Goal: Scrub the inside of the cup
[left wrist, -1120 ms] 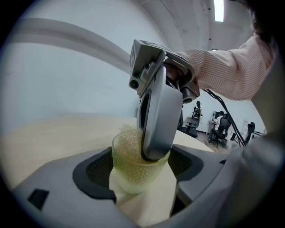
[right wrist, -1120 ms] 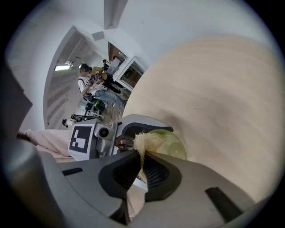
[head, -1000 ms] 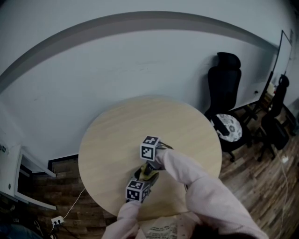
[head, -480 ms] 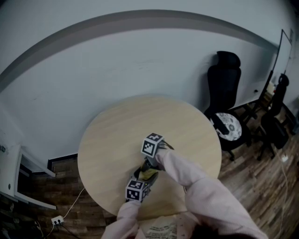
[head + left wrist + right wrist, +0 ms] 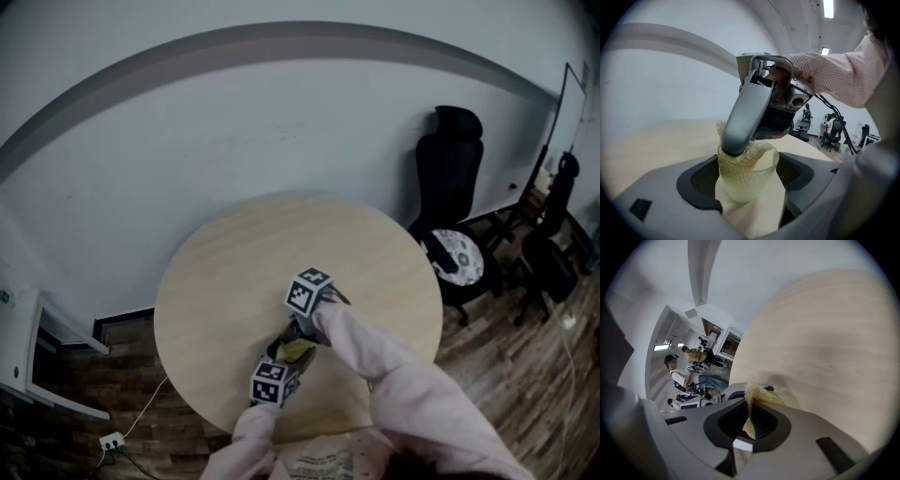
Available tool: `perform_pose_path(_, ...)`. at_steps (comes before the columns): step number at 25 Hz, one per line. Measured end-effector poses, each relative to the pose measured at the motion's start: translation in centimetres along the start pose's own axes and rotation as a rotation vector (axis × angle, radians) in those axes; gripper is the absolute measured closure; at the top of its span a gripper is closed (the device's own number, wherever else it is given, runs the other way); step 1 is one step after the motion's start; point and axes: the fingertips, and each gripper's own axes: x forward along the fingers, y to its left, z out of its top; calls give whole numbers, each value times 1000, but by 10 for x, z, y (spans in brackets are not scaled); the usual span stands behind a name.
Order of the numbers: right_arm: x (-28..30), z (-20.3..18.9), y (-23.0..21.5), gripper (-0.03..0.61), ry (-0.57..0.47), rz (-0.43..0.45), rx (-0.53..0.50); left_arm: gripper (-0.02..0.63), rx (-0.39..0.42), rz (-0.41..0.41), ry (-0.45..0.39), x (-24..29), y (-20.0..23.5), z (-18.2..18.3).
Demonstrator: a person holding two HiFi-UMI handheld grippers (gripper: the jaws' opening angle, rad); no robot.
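Observation:
A clear glass cup (image 5: 746, 180) stands upright between the jaws of my left gripper (image 5: 747, 190), which is shut on it. A yellow mesh scrubber (image 5: 752, 154) fills the cup's mouth. My right gripper (image 5: 749, 417) is shut on that scrubber (image 5: 759, 397), and one of its grey fingers (image 5: 743, 115) reaches down into the cup from above. In the head view the cup (image 5: 293, 350) lies between the left gripper's marker cube (image 5: 272, 382) and the right gripper's marker cube (image 5: 309, 292), over the near part of the round wooden table (image 5: 225, 272).
A white strip shows under the cup's base between the left jaws. A black office chair (image 5: 450, 178) and a stool with a patterned seat (image 5: 457, 255) stand right of the table. A sheet of paper (image 5: 323, 461) lies at the near edge. People sit far off in the room.
The right gripper's marker cube has shifted slightly right and tilted over the cup. The left gripper and the cup stay put.

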Motion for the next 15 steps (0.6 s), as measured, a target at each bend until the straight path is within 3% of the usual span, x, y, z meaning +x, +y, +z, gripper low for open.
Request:
perform_pose_path(7, -6, -3, -2, 552, -15, -14, -22, 238, 6, 1, -4, 0, 0, 0)
perform_pose_path(15, -14, -11, 0, 552, 61, -92, -215, 239, 6, 2, 7, 0, 0, 1)
